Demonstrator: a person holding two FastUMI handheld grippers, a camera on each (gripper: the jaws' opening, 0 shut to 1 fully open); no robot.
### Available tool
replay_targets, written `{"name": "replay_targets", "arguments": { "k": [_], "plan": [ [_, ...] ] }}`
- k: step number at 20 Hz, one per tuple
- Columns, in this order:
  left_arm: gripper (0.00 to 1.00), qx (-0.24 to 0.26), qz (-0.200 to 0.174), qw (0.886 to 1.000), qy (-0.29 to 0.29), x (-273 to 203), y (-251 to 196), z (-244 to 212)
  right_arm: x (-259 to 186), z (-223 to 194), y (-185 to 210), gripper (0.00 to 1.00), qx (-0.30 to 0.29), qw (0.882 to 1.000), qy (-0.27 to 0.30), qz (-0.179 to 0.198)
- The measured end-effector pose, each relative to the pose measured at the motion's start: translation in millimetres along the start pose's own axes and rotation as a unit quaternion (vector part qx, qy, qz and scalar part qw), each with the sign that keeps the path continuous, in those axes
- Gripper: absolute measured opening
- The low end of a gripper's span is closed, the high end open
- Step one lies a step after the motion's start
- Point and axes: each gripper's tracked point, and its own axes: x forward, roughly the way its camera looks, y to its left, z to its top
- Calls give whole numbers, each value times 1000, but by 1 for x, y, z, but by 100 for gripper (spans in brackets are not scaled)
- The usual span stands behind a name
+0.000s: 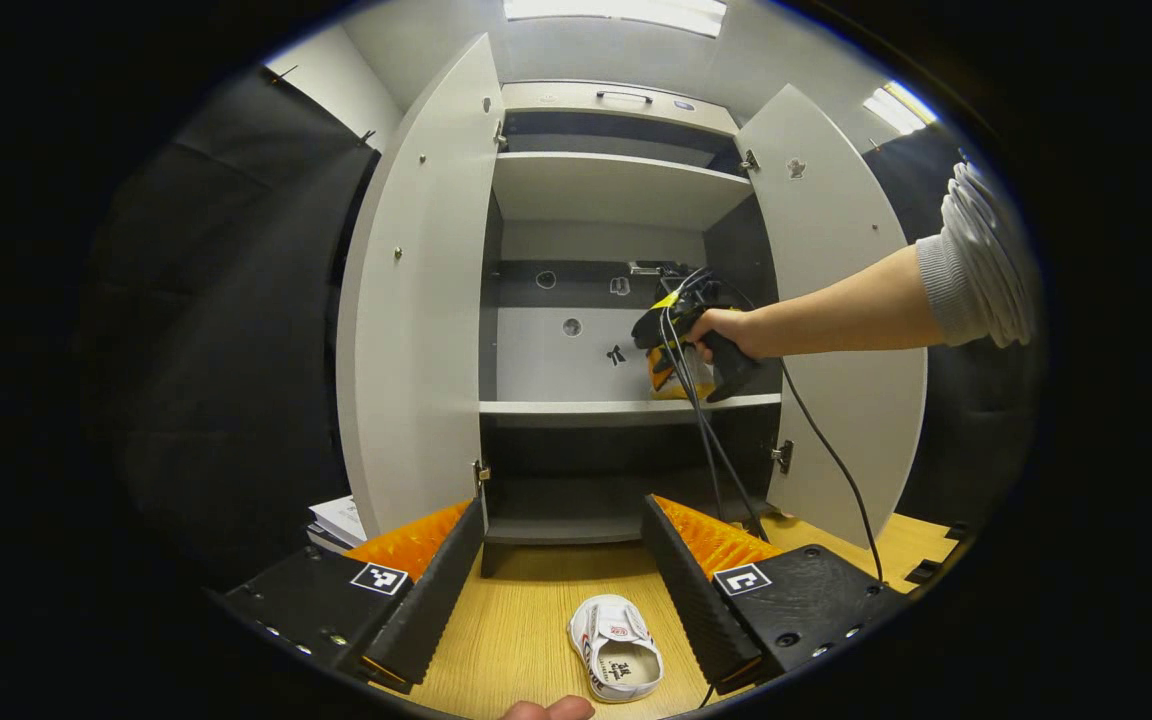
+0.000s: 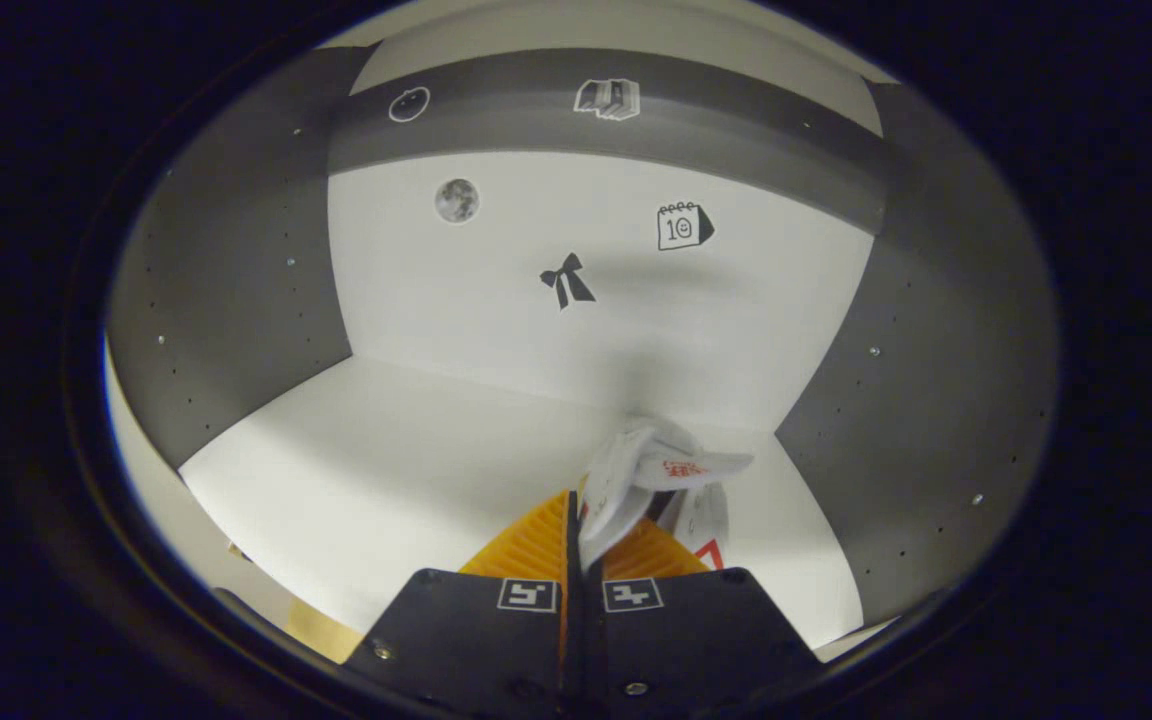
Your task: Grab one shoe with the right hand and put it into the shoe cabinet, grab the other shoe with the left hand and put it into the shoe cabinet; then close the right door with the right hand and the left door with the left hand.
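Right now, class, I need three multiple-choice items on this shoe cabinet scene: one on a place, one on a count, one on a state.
1. Where does the loose shoe lie?
A. on the table
B. on the top shelf
C. on the floor

2. How many cabinet doors stand open?
A. none
B. one
C. two

3. How is the right gripper?
A. wide open
B. shut on a shoe
C. shut on a cable

Answers: 1 A, it rests on the wood between the left gripper's fingers. 2 C, the left door and right door both swing outward. 3 B, its fingers pinch the shoe over the middle shelf.
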Motion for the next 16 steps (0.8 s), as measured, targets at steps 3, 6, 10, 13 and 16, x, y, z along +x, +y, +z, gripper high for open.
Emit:
{"name": "replay_targets", "arguments": {
  "k": [3, 6, 10, 13, 16],
  "plan": [
    [95, -1, 2, 1000, -4, 0, 0, 2, -2, 1, -2, 8, 0, 1000, 1, -15],
    [95, -1, 4, 1000, -7, 1, 1, 2, -13, 5, 2, 20, 4, 1000, -7, -15],
    [95, -3, 1, 1000, -13, 3, -1, 5, -52, 17, -1, 21, 2, 999, -40, -12],
    [95, -4, -3, 1000, -17, 4, -3, 7, -93, 27, -4, 21, 5, 997, -81, 1],
    [95, -7, -4, 1000, -22, 5, -4, 9, -141, 28, -2, 21, 20, 992, -126, 22]
  ]
}}
